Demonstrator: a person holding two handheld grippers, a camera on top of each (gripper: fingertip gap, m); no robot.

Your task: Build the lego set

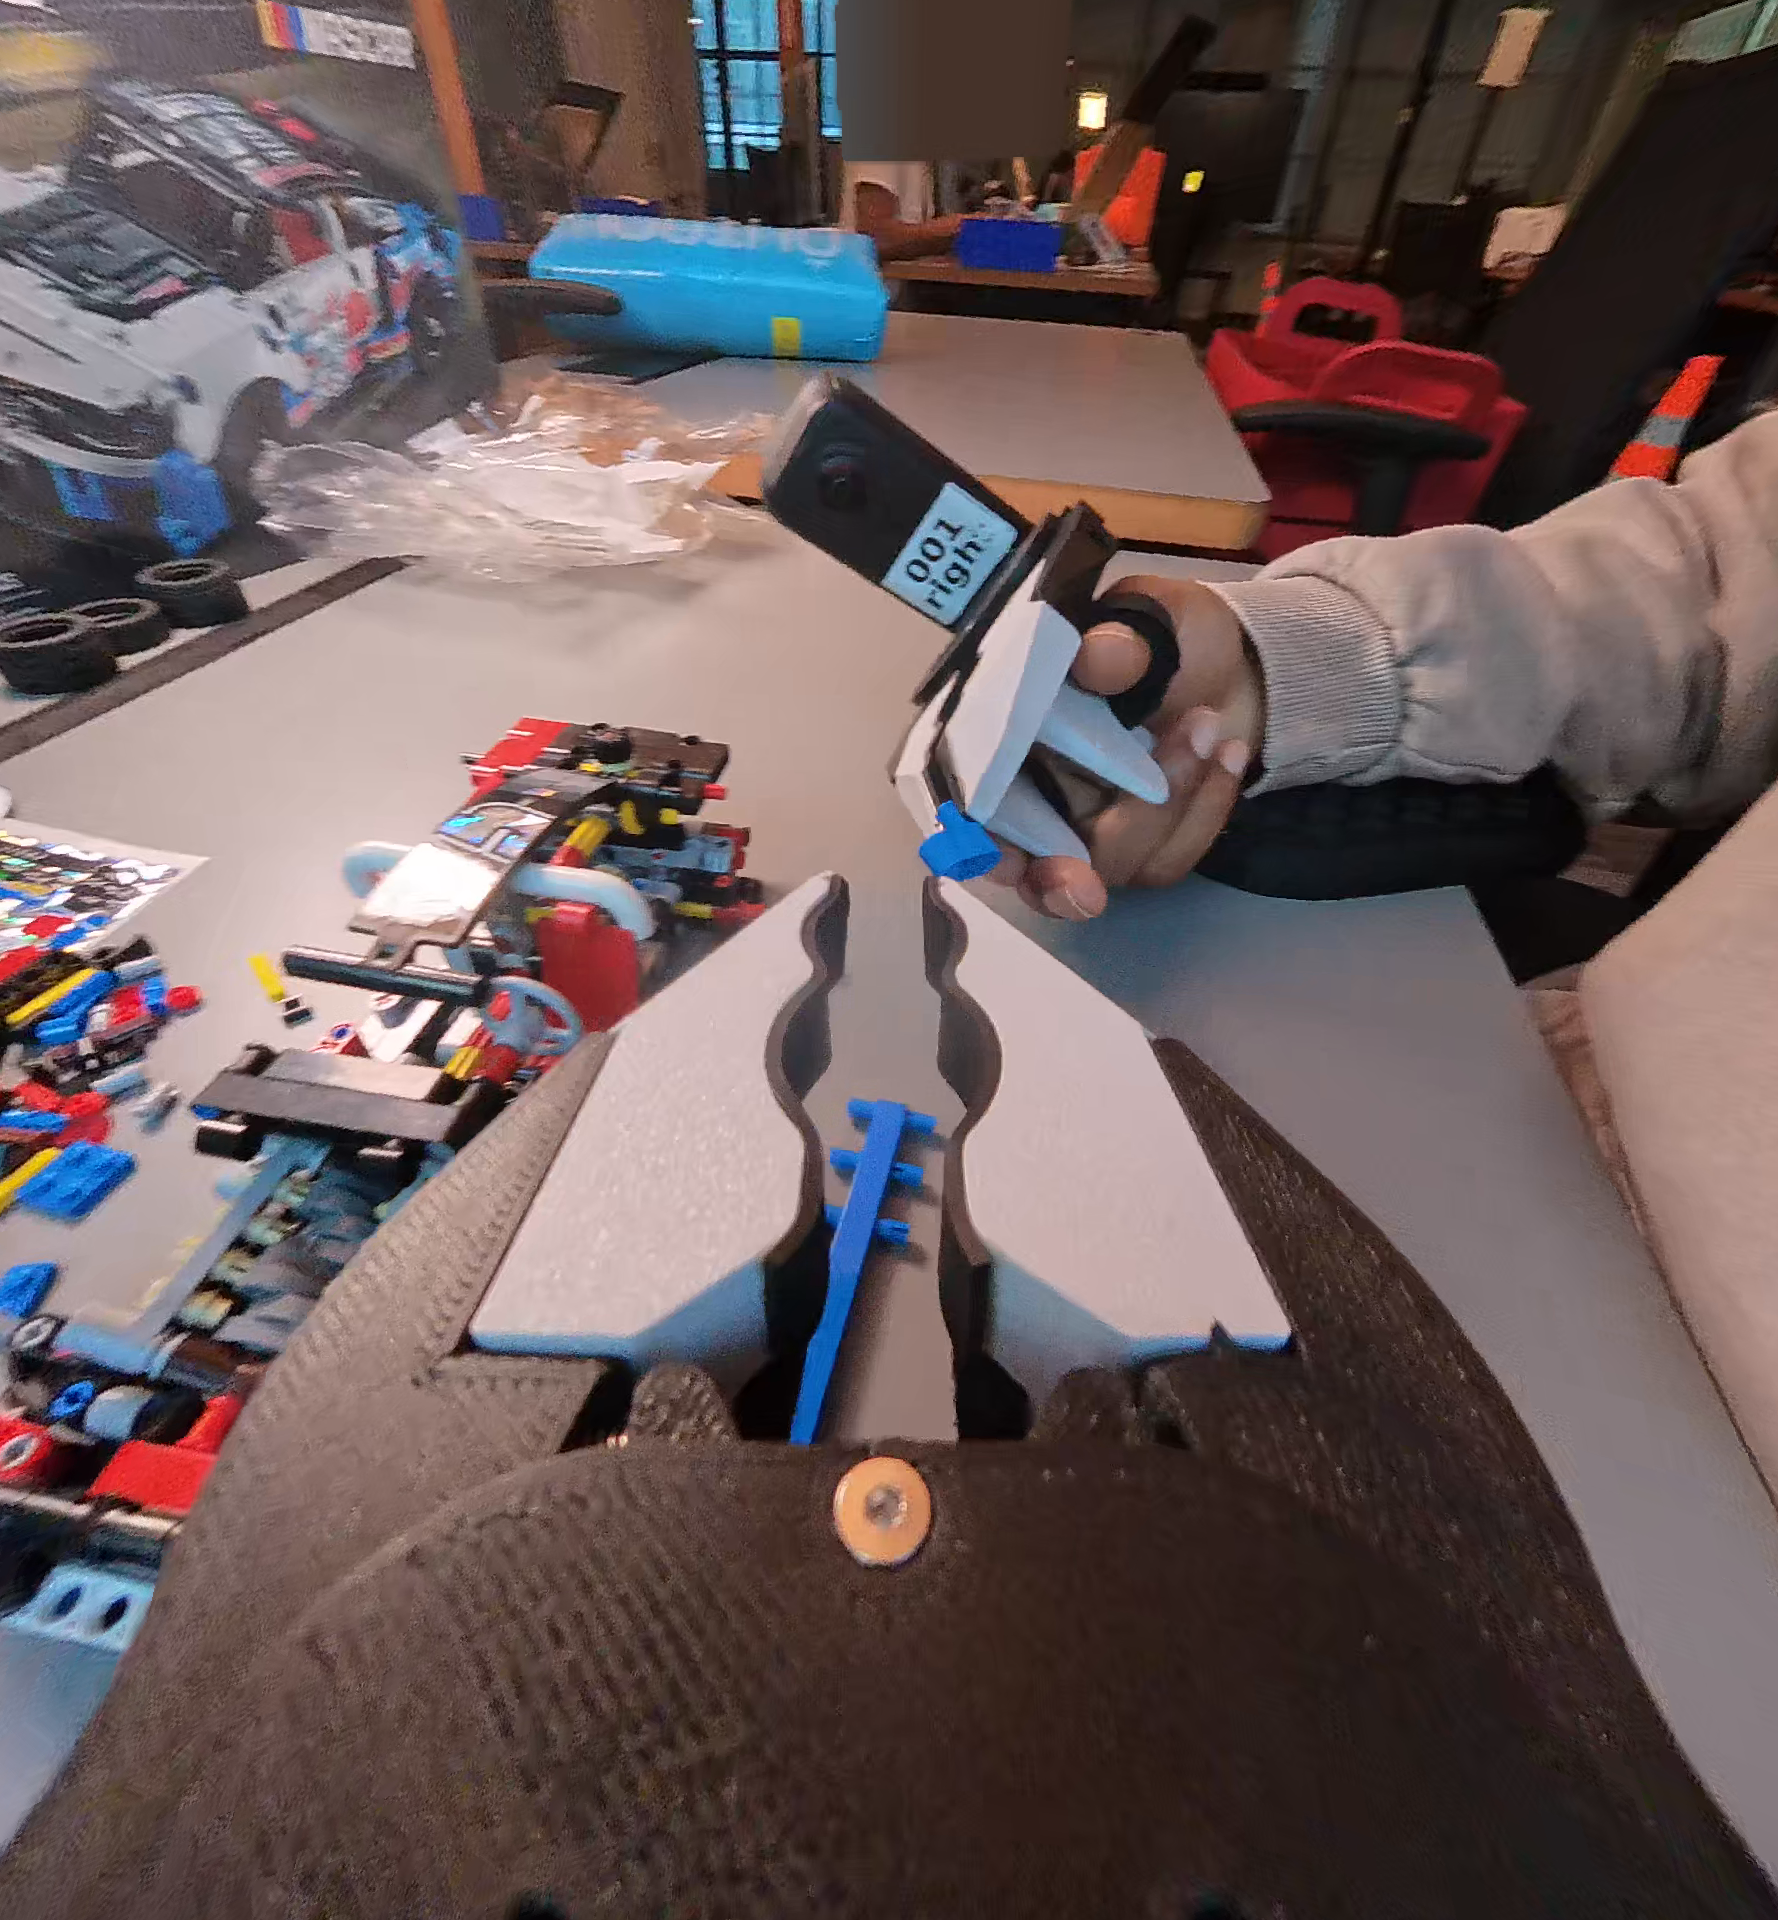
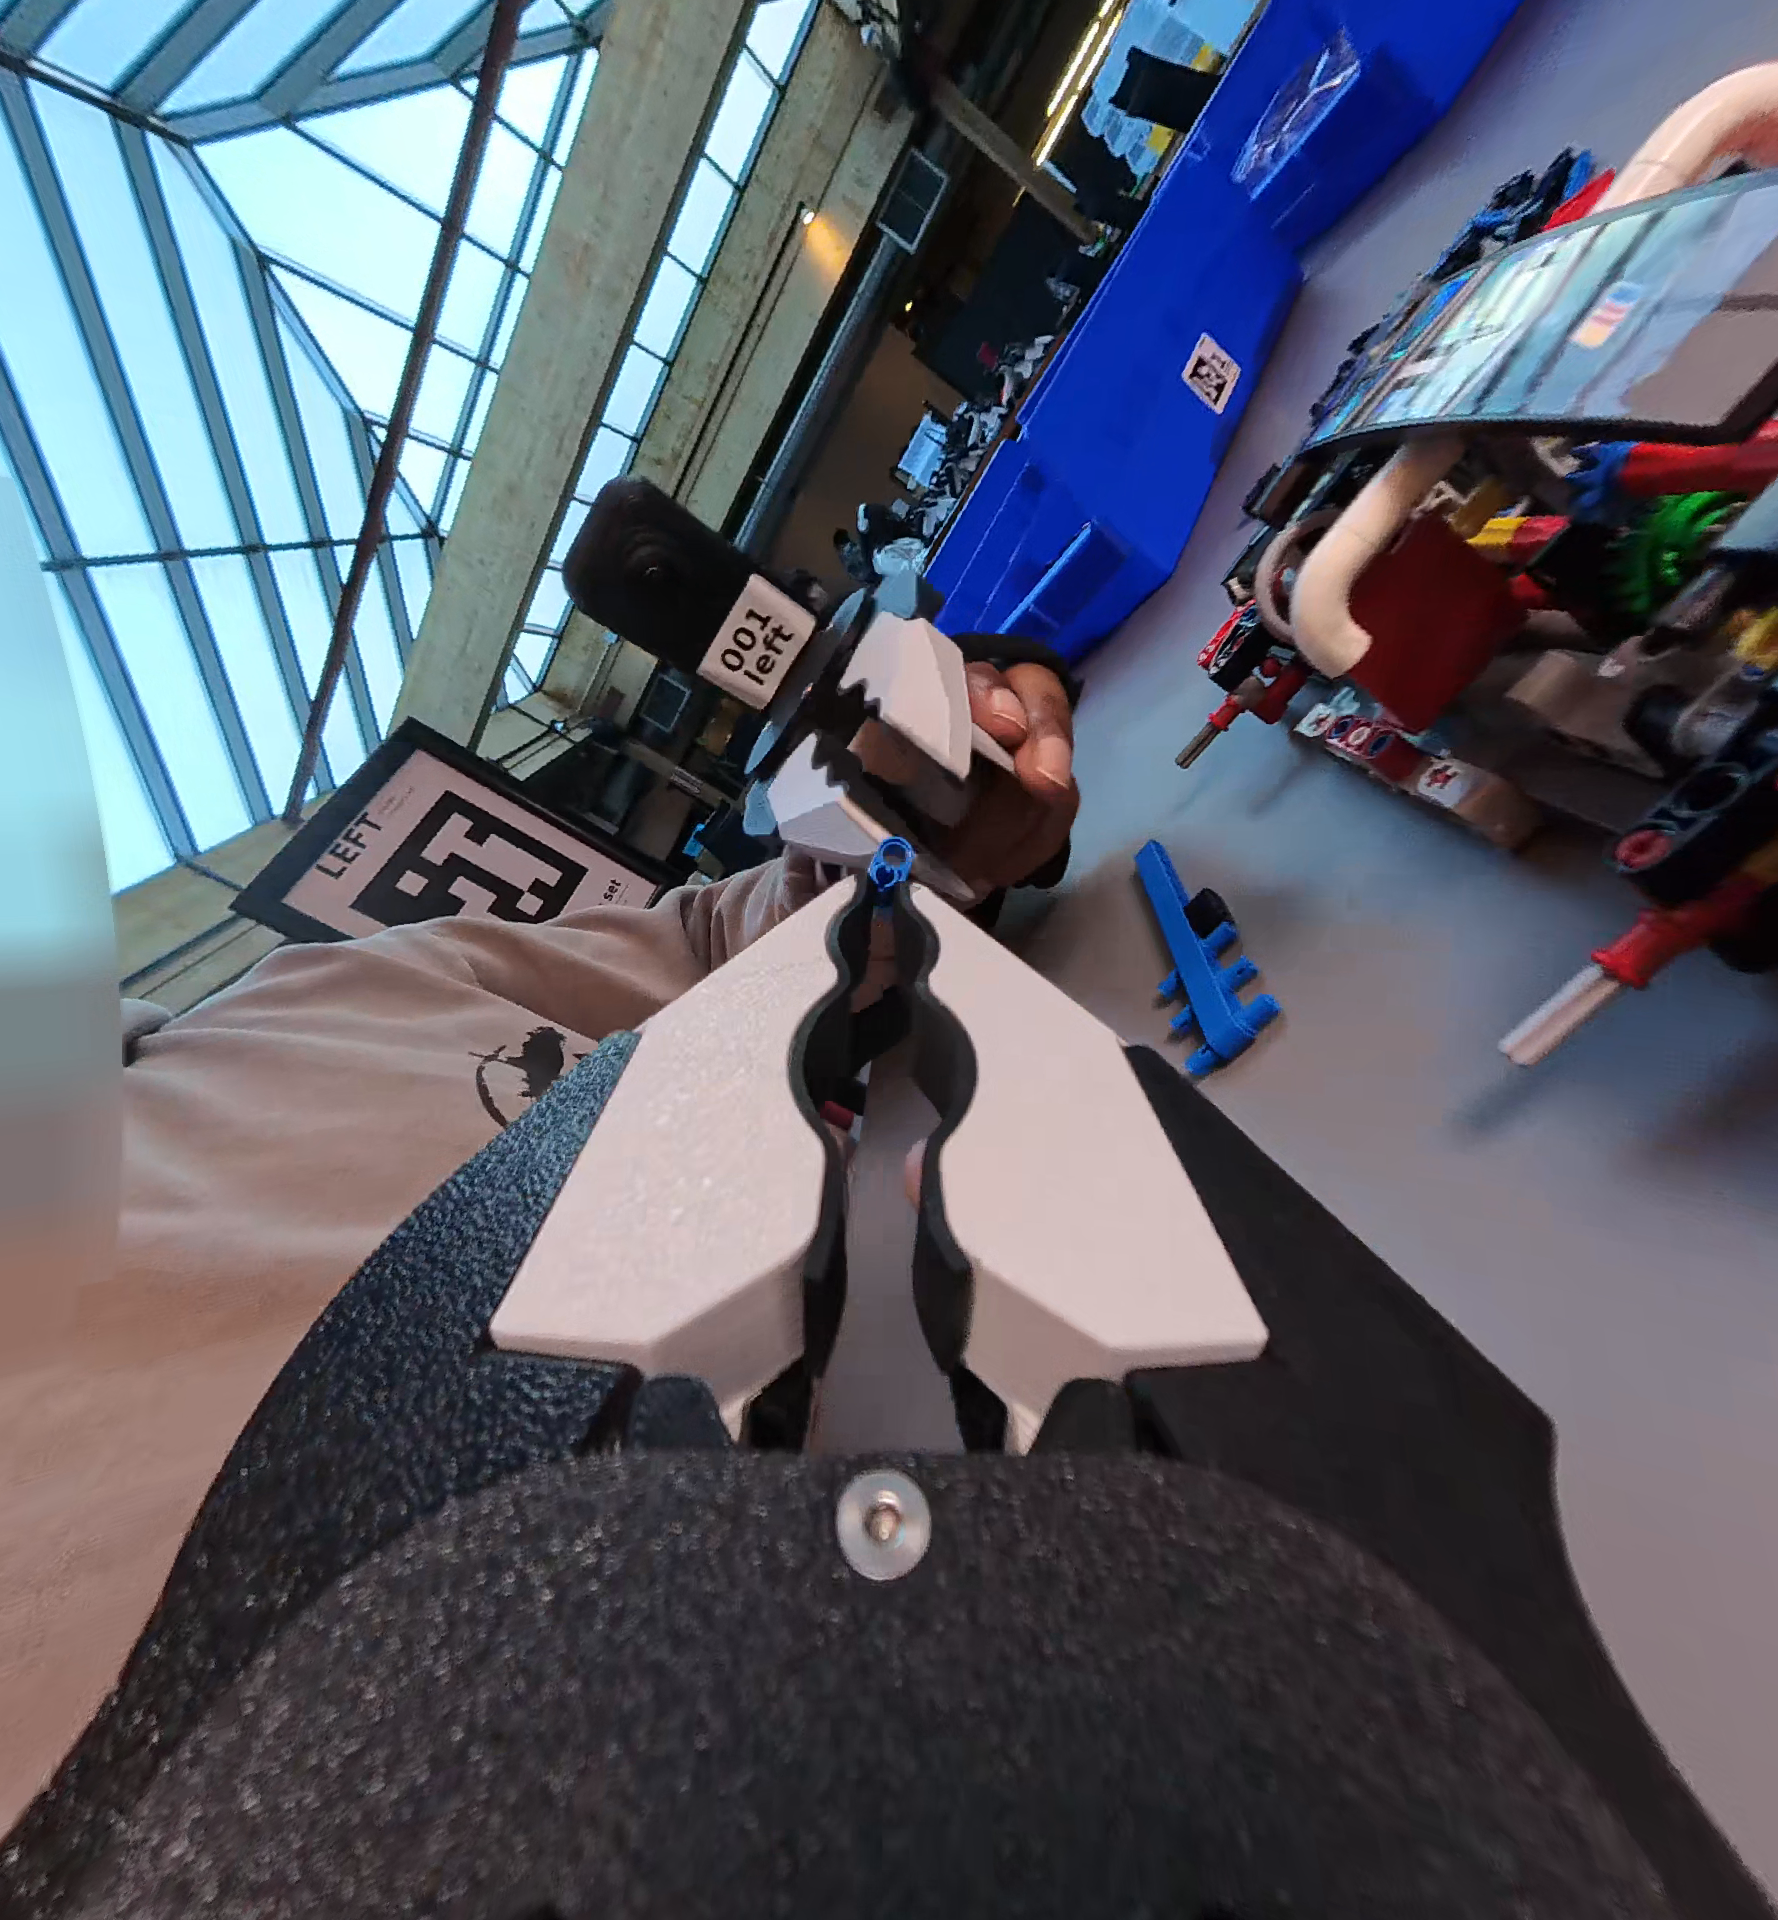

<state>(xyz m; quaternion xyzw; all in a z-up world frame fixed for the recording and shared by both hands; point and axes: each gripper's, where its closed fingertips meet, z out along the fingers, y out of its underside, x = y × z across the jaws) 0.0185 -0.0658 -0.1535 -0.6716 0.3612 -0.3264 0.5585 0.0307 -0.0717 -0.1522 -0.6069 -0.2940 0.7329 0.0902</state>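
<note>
blue beam [image 1: 857,1236] flat, lengthwise between parted left gripper [image 1: 885,894] | right gripper [image 2: 887,896] pinches blue pin [image 2: 889,871] (tip outward)

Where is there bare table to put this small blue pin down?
Bare grey table lies right of the blue beam, out to the table's near edge. Another free strip runs between the half-built car and the plastic wrapping. The loose pieces on the left are crowded.

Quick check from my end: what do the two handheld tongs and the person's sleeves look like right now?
Both match: the left tongs and right tongs have pale grey wedge fingers with wavy black inner pads, on a textured black body with a silver screw. Each carries a black camera stick bearing a pale label. Sleeves are beige, with ribbed cuffs.
</note>
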